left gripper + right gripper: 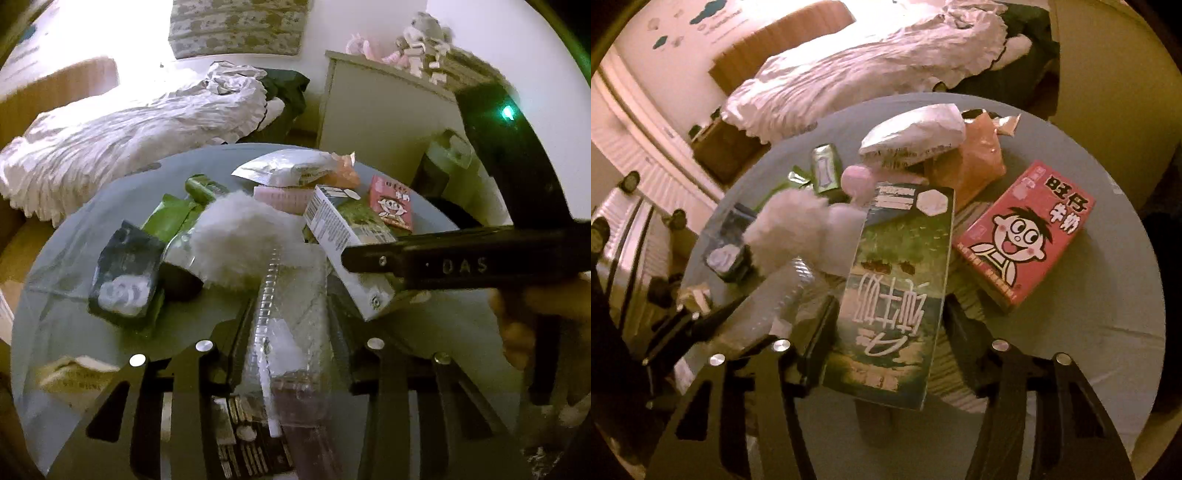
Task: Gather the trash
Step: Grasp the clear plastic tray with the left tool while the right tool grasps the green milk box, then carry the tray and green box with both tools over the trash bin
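Note:
Trash lies heaped on a round grey table [74,325]. My left gripper [291,332] is shut on a clear plastic bottle [295,302] lying along its fingers. My right gripper [890,332] is shut on a green and white milk carton [897,291]; it shows in the left wrist view [343,236] with the right gripper's black finger [461,262] across it. Around them lie a white fluffy wad [243,236], a red milk box [1027,232], a dark wrapper [125,269], green packets [173,214], a silver-white pouch [916,136] and an orange bag [979,158].
A bed with a rumpled white cover [129,140] stands beyond the table. A pale cabinet [376,107] with soft toys on top is at the back right. A paper scrap [70,373] lies at the table's near left edge.

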Demonstrator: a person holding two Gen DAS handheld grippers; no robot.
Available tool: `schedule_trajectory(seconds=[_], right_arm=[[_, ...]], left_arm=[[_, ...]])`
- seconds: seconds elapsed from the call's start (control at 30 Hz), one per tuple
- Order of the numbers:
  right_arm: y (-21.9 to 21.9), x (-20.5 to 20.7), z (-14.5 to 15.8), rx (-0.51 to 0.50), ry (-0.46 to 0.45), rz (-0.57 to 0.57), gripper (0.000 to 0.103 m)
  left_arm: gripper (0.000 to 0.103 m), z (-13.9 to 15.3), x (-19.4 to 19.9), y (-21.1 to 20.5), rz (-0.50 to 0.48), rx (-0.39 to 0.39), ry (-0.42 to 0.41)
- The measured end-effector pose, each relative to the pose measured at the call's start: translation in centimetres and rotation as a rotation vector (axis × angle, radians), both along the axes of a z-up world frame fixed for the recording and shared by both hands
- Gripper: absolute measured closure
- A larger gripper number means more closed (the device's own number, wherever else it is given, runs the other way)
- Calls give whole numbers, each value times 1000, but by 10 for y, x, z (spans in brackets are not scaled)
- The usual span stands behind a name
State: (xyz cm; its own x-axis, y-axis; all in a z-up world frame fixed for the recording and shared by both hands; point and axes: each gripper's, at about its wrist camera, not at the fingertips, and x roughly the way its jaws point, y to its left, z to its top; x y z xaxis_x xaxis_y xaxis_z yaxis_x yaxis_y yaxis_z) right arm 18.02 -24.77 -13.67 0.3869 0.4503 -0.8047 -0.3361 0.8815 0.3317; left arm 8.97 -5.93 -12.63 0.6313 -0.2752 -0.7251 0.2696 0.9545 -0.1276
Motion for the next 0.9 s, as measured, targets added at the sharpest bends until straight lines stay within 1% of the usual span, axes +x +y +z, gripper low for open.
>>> schedule_trajectory(seconds=[0.07,0.1,0.13,0.17,0.23,0.3,0.37,0.43,0.53,0.57,0.63,0.67,0.7,0.77,0.8,0.83,0.9], right_arm=[[-8,-3,4,35,-8,1,49],[-15,-6,8,80,-8,1,49],[-25,-9,13,157,-8,4,49],[-35,-11,18,202,-7,4,49],[-54,-21,33,340,-24,20,49],[-71,-29,52,418,-70,22,50],[-91,-41,78,467,-156,11,50],[-114,-50,103,487,-238,-15,50],[-145,-59,130,497,-332,-65,51],[-162,-64,137,496,-368,-94,51],[-190,-70,143,474,-422,-168,51],[-201,-72,144,466,-436,-197,51],[-218,-74,142,458,-450,-243,51],[-256,-75,133,425,-462,-370,51],[-268,-75,128,402,-464,-413,51],[-287,-75,120,371,-466,-478,51],[-313,-72,103,358,-444,-552,51]], left_arm=[[65,6,-7,4,8,-22,-19],[65,12,-11,8,13,-49,-34],[65,19,-14,12,18,-86,-47],[65,26,-18,16,26,-117,-62],[65,43,-25,23,42,-160,-99],[65,62,-30,26,55,-189,-142],[65,86,-35,27,61,-221,-196],[65,107,-36,22,49,-235,-242],[65,138,-32,0,-1,-250,-306],[65,147,-28,-14,-30,-259,-322],[65,155,-19,-36,-80,-266,-331],[65,158,-11,-54,-111,-267,-333],[65,158,-7,-64,-131,-272,-332],[65,156,11,-99,-186,-294,-318],[65,154,18,-116,-211,-306,-309],[65,151,22,-128,-233,-314,-299],[65,139,43,-168,-292,-329,-256]])
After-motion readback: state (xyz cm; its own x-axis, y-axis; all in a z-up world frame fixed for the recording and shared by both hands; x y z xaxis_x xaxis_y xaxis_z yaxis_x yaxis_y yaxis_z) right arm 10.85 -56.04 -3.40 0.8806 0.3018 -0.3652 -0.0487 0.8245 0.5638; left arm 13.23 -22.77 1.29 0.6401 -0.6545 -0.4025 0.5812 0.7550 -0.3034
